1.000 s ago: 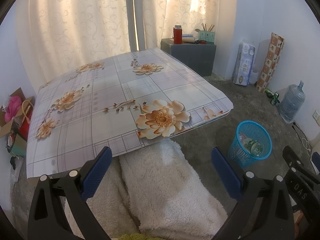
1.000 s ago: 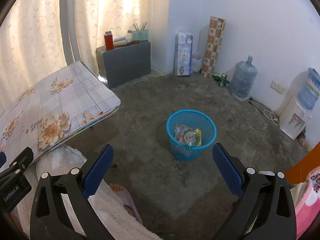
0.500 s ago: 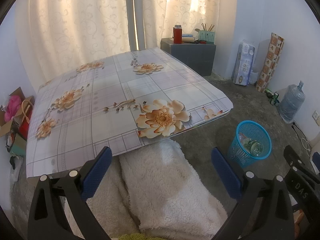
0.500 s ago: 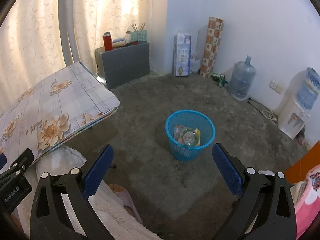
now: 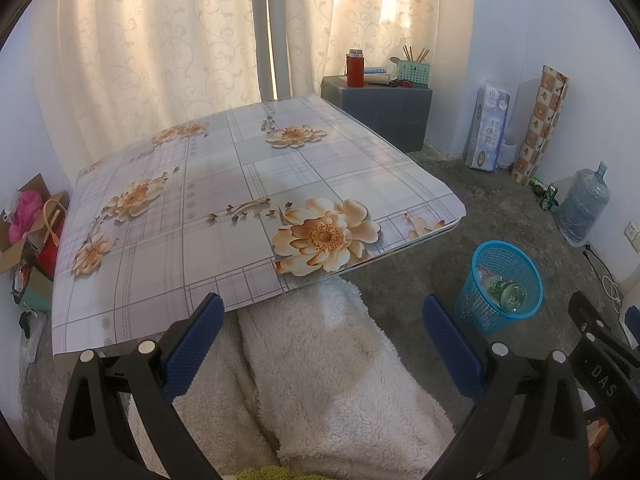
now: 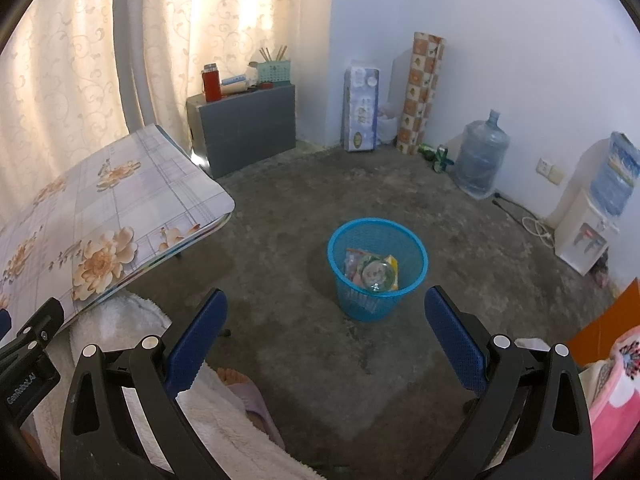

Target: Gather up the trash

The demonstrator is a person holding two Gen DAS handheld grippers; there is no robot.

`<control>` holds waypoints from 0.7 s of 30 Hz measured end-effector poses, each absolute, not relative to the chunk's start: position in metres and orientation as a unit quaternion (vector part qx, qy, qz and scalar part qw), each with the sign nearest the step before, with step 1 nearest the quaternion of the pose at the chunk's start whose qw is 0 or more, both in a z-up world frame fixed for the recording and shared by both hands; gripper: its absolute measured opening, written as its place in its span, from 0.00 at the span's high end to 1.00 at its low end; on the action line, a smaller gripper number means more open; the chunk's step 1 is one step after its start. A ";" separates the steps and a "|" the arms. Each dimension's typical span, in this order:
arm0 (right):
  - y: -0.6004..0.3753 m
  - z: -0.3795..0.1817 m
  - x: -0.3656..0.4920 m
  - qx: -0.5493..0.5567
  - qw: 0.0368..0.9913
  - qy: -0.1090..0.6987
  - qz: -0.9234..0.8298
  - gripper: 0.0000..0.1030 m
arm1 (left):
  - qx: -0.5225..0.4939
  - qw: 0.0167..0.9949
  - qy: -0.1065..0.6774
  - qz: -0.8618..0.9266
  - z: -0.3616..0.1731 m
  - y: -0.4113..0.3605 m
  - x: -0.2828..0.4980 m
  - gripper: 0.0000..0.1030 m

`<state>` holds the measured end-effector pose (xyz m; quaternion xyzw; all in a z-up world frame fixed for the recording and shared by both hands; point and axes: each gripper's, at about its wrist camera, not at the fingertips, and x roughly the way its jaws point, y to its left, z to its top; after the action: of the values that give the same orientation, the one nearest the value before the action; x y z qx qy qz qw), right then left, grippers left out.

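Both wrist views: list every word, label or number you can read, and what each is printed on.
"DAS": on the right tool's black body, seen in the left wrist view.
"GenRobot.AI": on the left tool's black body, seen in the right wrist view.
Tissue pack: print too blurred to read.
Wrappers in the blue basket: unreadable.

Each handheld gripper, left (image 5: 318,334) and right (image 6: 326,330), has a black plastic frame with triangular cut-outs, round silver screw heads at the pivots, and two fingers (image 5: 192,346) faced with blue textured pads. White lettering reads "DAS" on one black housing and "GenRobot.AI" on the other. The person wears a white fleecy garment (image 5: 320,364) and a mauve slipper (image 6: 256,402).
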<state>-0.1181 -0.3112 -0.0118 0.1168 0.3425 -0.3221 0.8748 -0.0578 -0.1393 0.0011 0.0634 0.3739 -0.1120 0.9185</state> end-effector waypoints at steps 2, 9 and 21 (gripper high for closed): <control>-0.311 -0.012 -0.118 0.117 0.874 0.342 -0.324 0.08 | 0.064 0.918 0.375 -0.113 0.001 -0.140 -0.057 0.06; -0.309 -0.013 -0.118 0.118 0.874 0.342 -0.325 0.08 | 0.064 0.918 0.375 -0.113 0.001 -0.139 -0.057 0.05; -0.305 -0.015 -0.119 0.119 0.871 0.341 -0.333 0.08 | 0.063 0.916 0.378 -0.116 -0.002 -0.139 -0.061 0.06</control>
<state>-0.1186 -0.3049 -0.0153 0.1193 0.3407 -0.3332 0.8710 -0.0611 -0.1392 -0.0022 0.0627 0.3781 -0.1157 0.9164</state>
